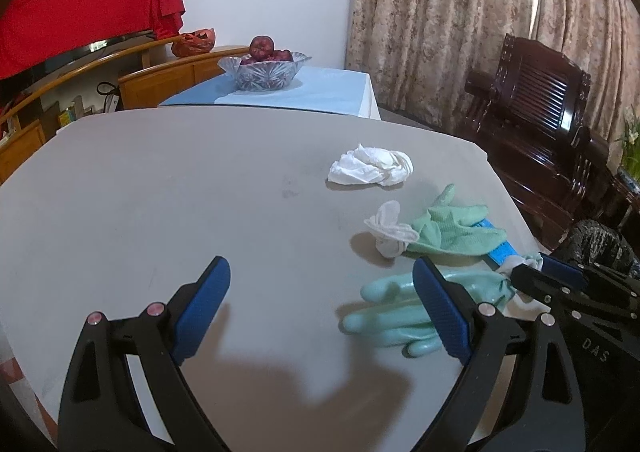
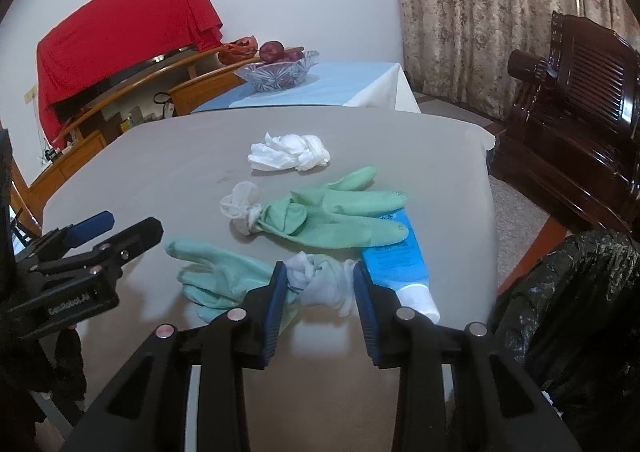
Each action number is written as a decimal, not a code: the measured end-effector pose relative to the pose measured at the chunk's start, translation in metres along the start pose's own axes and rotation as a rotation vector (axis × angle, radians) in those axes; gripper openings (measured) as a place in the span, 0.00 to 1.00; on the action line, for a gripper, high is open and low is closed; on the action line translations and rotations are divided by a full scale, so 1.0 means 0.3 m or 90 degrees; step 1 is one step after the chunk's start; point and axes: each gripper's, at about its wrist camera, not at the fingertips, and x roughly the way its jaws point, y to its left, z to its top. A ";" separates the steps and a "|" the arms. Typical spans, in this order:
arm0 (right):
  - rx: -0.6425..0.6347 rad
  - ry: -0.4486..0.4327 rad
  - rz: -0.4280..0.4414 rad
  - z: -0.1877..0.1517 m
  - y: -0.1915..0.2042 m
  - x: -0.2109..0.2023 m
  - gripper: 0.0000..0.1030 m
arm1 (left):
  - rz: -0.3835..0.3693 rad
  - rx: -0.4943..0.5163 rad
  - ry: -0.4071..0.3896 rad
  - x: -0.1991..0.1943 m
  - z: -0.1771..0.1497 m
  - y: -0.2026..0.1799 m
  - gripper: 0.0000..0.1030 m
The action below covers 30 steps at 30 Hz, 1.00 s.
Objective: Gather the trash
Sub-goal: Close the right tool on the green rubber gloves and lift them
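1. Left gripper (image 1: 322,288) nearest the lens, low over the grey table (image 1: 180,192); blue pads spread wide, nothing between them, only bare tabletop and its own shadow.
2. Pale aqua glove (image 1: 394,316) lies flat just right of that gap, its body partly hidden behind the right-hand pad.
3. Right gripper (image 2: 320,284) sits at the aqua glove's white cuff (image 2: 320,282): pads stand on either side of the bunched cuff, close to it (whether they actually pinch it, I cannot tell).
4. Green glove (image 2: 336,216) lies beyond, knotted white cuff pointing left, its fingers overlapping a blue-and-white tube (image 2: 400,260).
5. Crumpled white tissue (image 2: 288,156) farther back, apart from the gloves.
6. Containers: cut-glass bowl (image 2: 276,76) on the blue-clothed table (image 2: 344,84) behind holds dark red fruit (image 2: 272,51), one piece sitting high; black-lined trash bin (image 2: 568,292) stands off the table's right edge, its inside not visible.
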 end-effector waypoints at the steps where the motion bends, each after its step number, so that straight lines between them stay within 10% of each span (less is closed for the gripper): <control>1: 0.000 0.001 -0.001 0.000 -0.001 0.003 0.33 | 0.000 -0.001 0.000 0.000 0.000 0.000 0.87; 6: 0.001 0.007 -0.009 -0.001 -0.012 0.008 0.36 | 0.000 -0.001 0.003 0.014 0.018 0.000 0.86; 10: 0.016 -0.015 -0.011 0.015 -0.029 -0.020 0.58 | -0.006 -0.010 0.011 0.018 0.016 0.006 0.86; 19: 0.023 -0.032 -0.030 0.037 -0.053 -0.041 0.61 | -0.041 -0.009 0.040 0.057 -0.015 -0.038 0.85; 30: 0.025 -0.035 -0.028 0.033 -0.061 -0.041 0.61 | -0.091 -0.019 0.121 0.148 -0.060 -0.109 0.52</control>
